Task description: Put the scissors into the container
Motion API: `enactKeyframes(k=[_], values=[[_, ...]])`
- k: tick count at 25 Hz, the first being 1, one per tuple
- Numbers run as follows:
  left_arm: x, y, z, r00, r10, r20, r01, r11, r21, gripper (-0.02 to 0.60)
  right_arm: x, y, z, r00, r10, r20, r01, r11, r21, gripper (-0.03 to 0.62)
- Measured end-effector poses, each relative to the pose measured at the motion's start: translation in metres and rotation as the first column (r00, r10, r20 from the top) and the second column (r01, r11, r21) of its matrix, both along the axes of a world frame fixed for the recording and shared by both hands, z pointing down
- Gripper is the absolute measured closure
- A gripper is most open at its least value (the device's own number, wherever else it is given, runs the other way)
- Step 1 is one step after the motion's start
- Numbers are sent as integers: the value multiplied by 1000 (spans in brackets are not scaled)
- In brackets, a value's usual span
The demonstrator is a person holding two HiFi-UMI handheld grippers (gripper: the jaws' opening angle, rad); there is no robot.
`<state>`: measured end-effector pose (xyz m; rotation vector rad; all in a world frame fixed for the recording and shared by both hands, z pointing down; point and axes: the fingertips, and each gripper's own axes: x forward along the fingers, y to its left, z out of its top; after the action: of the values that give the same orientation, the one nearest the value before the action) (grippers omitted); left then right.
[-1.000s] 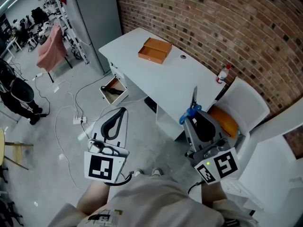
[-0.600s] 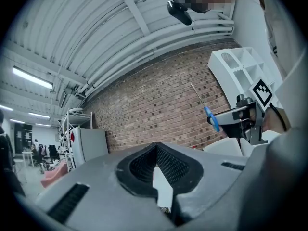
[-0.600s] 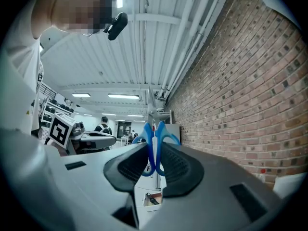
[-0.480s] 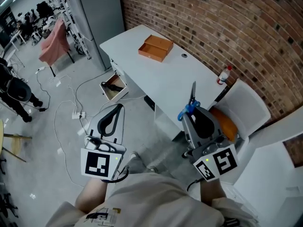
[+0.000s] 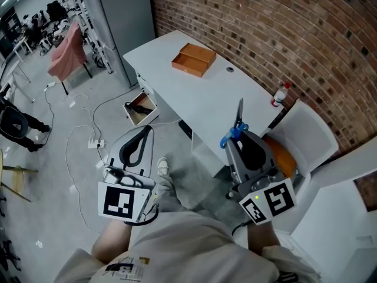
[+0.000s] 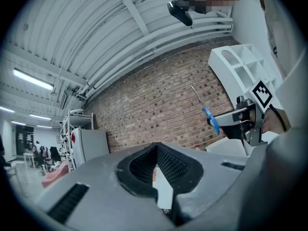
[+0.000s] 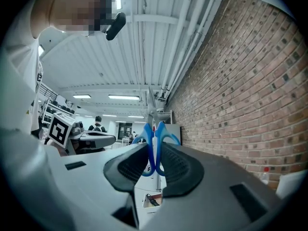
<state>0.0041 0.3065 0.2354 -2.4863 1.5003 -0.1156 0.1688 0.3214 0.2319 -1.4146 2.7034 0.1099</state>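
Left gripper (image 5: 148, 133), grey body with black ribbed pads: jaws pressed together at the tips, nothing between them. It is held out level over the concrete floor, short of the long white surface (image 5: 207, 102).

Shallow orange open-topped container (image 5: 193, 62): sits near the far end of the surface, toward the brick wall. It looks empty from the head view, and nothing stands close to it.

Blue-handled steel scissors (image 5: 240, 115): carried in the air at the near edge of the surface, well apart from the container. Blades are closed and project past the jaw tips, pointing away from the person.

Right gripper (image 5: 238, 140): jaws pinching the scissors by the two blue plastic loops. In the right gripper view the loops stand upright between the ribbed pads, and the pads press on both flanks.

Handling, as judged:
- Scissors look light and stiff, nothing to crush.
- Plastic loops are smooth and rounded, so they could pivot or slip in the pads if the blades are knocked.
- The present hold at the loops seems sound; the blades would be slicker and thinner to grip.
- The long blades will reach the container first, so lowering them flat into the tray looks best.
- The point is sharp and could catch on the container's rim.
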Motion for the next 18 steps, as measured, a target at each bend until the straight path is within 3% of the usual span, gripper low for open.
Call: enactKeyframes(k=[8,18], values=[[-5,-42,15,999,40,1,-40,999,0,574,-9,-38,15,1000,30,3,-30,1000,-6,513],[-25,-138,22,995,102,4,-102,994,-24,574,-31,-123,26,996,93,4,-93,995,-40,513]])
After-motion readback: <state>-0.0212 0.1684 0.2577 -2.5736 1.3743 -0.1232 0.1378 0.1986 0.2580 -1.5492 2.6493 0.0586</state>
